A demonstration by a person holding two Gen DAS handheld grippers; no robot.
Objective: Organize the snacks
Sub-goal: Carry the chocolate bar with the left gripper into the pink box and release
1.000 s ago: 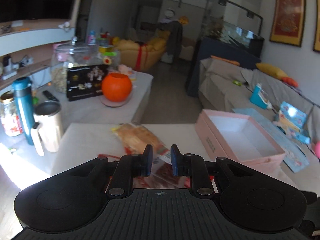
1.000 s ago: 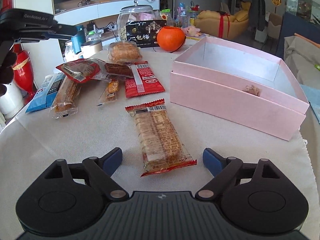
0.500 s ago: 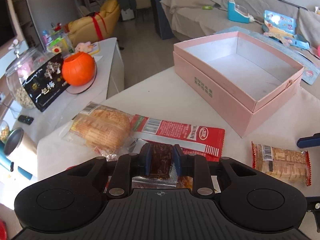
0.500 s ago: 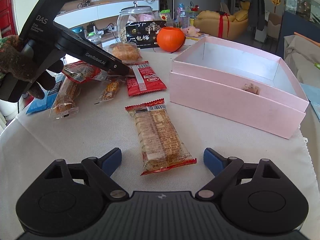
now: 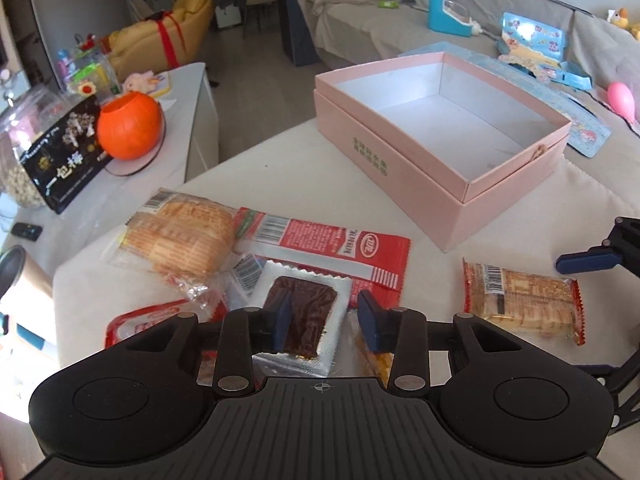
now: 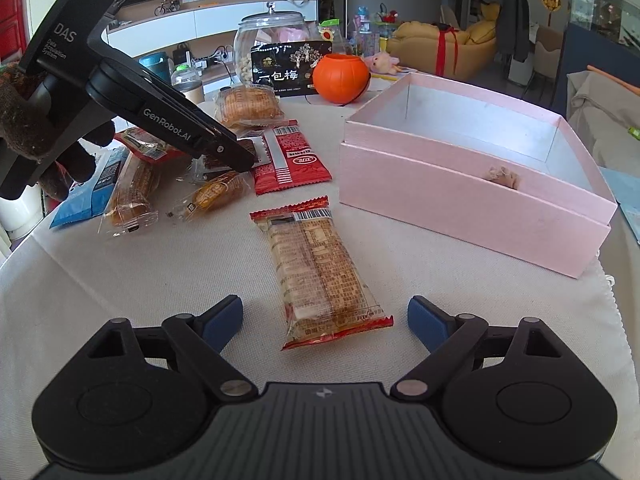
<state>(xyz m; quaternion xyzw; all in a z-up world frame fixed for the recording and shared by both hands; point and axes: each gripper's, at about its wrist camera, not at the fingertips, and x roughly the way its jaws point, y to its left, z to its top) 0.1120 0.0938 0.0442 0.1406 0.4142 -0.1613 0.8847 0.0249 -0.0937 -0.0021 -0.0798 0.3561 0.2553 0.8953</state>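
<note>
Left wrist view. The left gripper (image 5: 324, 322) points down at the snack pile on the cloth-covered table (image 5: 304, 168). Its jaws have just been opening and now stand apart, released, over a silver packet (image 5: 308, 316) with a dark brown bar showing through. The left pad (image 5: 282, 320) overlaps the bar's left side; the right pad (image 5: 368, 322) stands clear of the packet's right edge, so the packet is not gripped. Just behind the packet lies a long red wrapper (image 5: 328, 248), and to its left a clear bag of round cakes (image 5: 180, 236). A red-edged biscuit pack (image 5: 524, 300) lies apart to the right, near the blue fingertip of the right gripper (image 5: 588, 260) at the frame's right edge. The open pink box (image 5: 384, 160) sits toward the table's far right corner; its inside shows bare white. An orange pot (image 5: 130, 126) stands on the side counter beyond the table's left edge.

Right wrist view. The right gripper (image 6: 324, 322) hangs over the near edge of the table (image 6: 120, 280), jaws spread wide and holding nothing. The biscuit pack (image 6: 320, 272) lies lengthwise on the cloth, its near end between the two pads, touching neither. The left gripper (image 6: 244, 158), held by a gloved hand (image 6: 36, 128), reaches in from the left, tips down in the pile by the red wrapper (image 6: 292, 160). More packets, one blue (image 6: 92, 188), lie along the left edge. The pink box (image 6: 472, 208) stands to the right.
</note>
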